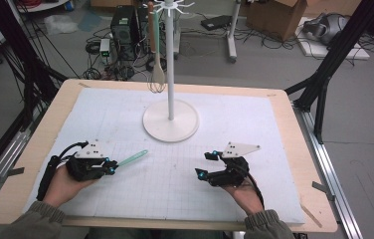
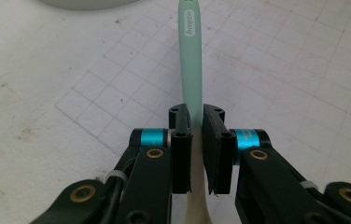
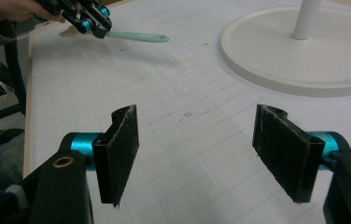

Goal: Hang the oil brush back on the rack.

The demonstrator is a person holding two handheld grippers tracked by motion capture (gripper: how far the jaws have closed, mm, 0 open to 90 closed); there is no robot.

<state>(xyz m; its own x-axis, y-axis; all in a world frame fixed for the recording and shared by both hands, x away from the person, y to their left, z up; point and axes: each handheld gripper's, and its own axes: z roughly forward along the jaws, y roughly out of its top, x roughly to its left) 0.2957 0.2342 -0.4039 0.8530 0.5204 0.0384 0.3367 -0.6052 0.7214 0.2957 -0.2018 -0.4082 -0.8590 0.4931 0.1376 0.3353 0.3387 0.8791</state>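
The left gripper [image 1: 111,167] pinched a spatula [image 1: 131,158] just above the mat [image 1: 274,149], its mint handle pointing toward the stand [image 1: 170,122], while the right gripper [image 1: 205,165] rested with jaws spread, empty

Your olive-green sleeves end at the wrists. Each black handheld gripper, left [image 1: 111,166] and right [image 1: 206,165], carries a grey three-cornered plate, turquoise collars, brass-coloured screws and a black cable; the right one's jaws wear fuzzy black pads.
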